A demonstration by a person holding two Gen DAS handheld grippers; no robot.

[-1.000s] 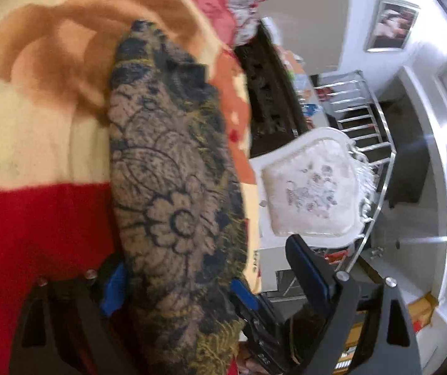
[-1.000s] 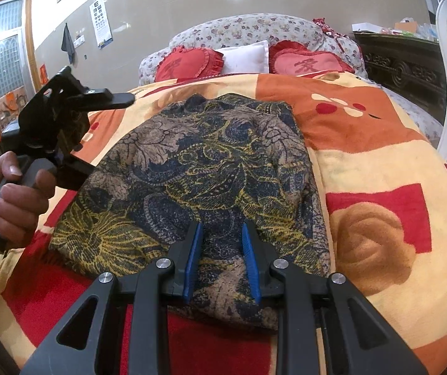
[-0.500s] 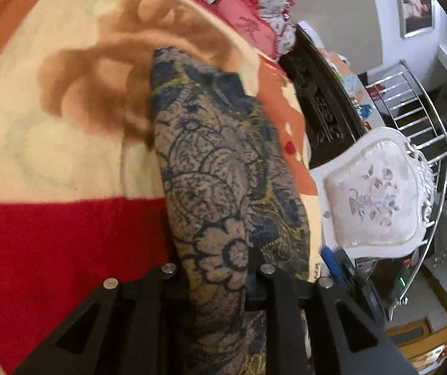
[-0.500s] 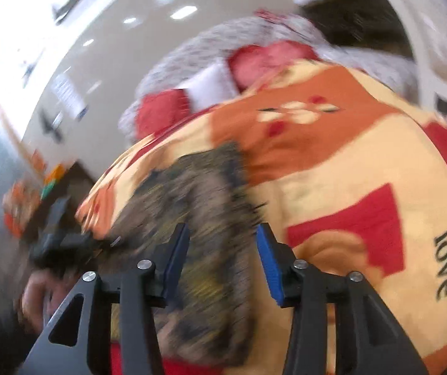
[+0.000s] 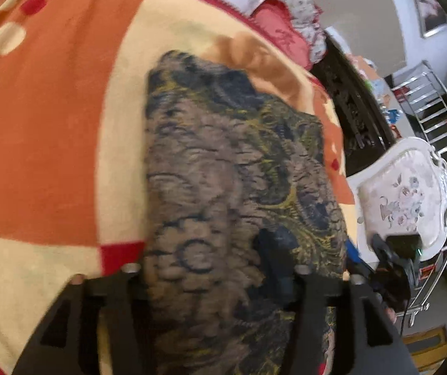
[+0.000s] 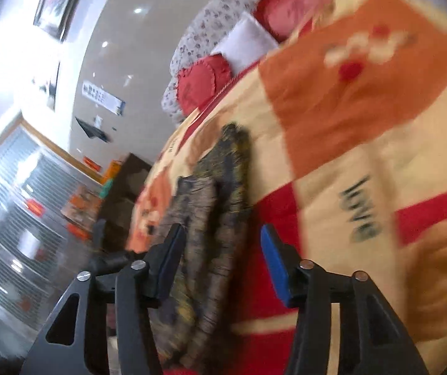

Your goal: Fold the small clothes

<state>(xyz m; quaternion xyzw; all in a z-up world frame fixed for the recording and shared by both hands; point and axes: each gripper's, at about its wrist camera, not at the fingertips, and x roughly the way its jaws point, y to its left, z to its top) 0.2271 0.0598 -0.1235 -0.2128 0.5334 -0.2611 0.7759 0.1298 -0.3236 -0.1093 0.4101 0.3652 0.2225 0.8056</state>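
Note:
A dark floral-patterned garment (image 5: 223, 181) in tan, navy and yellow lies on the bed blanket (image 5: 51, 125), folded into a long strip. My left gripper (image 5: 217, 268) straddles its near end; the cloth covers the fingertips, so the grip is unclear. In the right wrist view the garment (image 6: 223, 193) lies along the blanket (image 6: 364, 125). My right gripper (image 6: 221, 259) is open, its blue pads (image 6: 273, 259) either side of the garment's near part, apparently above it. The right gripper also shows in the left wrist view (image 5: 389, 268).
Red heart cushions (image 6: 204, 81) and a white pillow (image 6: 248, 40) sit at the head of the bed. A white upholstered chair (image 5: 404, 200), a dark cabinet (image 5: 357, 106) and a chrome rack (image 5: 435, 115) stand beside the bed.
My right gripper let go of the garment, opened and swung left, tilting. My left gripper moved forward over the garment, whose near part now lies folded over.

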